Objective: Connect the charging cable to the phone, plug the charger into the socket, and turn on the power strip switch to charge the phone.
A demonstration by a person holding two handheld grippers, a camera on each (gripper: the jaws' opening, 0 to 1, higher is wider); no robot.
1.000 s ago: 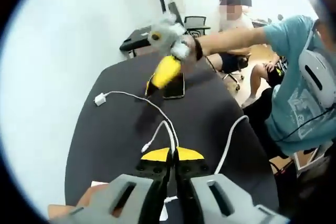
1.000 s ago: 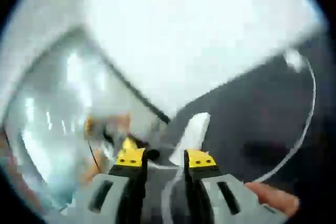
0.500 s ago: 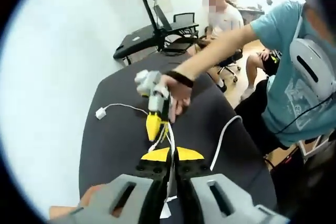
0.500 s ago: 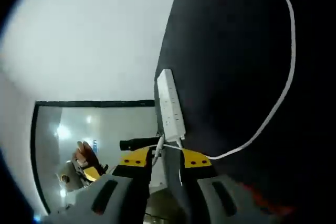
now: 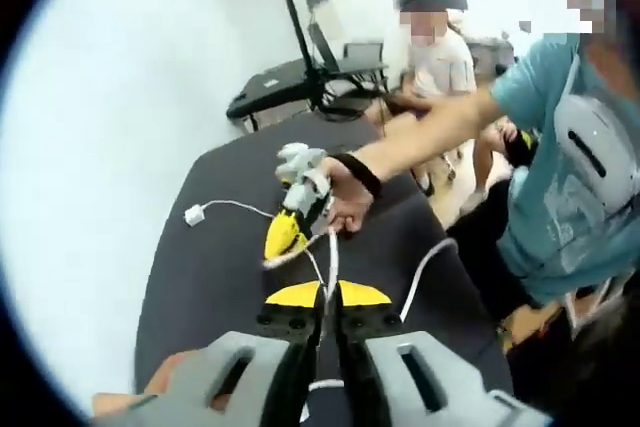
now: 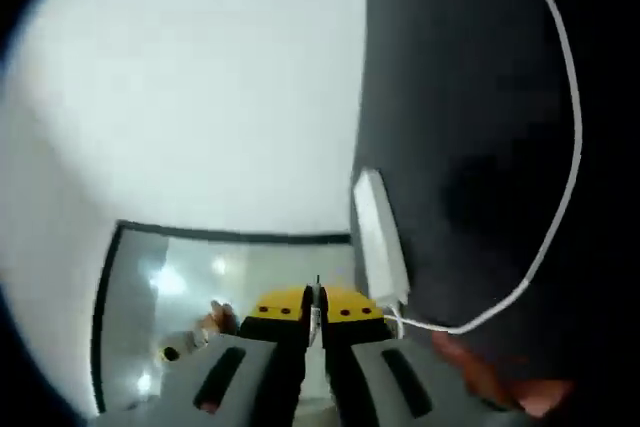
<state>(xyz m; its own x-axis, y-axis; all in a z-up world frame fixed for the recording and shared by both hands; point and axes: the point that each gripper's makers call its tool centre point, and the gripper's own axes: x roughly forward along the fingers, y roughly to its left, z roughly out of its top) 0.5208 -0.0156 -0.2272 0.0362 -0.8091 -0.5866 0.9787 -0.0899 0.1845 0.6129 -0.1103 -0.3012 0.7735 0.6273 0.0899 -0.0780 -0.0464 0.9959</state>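
Holding the white charging cable point(image 5: 331, 269) between both grippers, we see it run from our left gripper point(image 5: 323, 297) up toward our right gripper point(image 5: 283, 237), which reaches in from the far side just ahead of us over the dark table point(image 5: 200, 267). The left jaws are pressed together with the cable rising straight out from between their yellow tips, so we judge it pinched there. In the right gripper view, our right gripper point(image 6: 314, 309) has its jaws drawn together too, with a thin white plug end standing up at the tips; we take that for the cable's connector, pinched.

The white power strip point(image 6: 378, 239) lies just beyond the right tips, its long axis running away from them along the table edge. Its own cord point(image 6: 560, 147) loops off across the dark surface. The charger block point(image 5: 192, 215) rests well apart, at the cable's far end. The right gripper is the nearer one to the strip. We cannot make out the phone.
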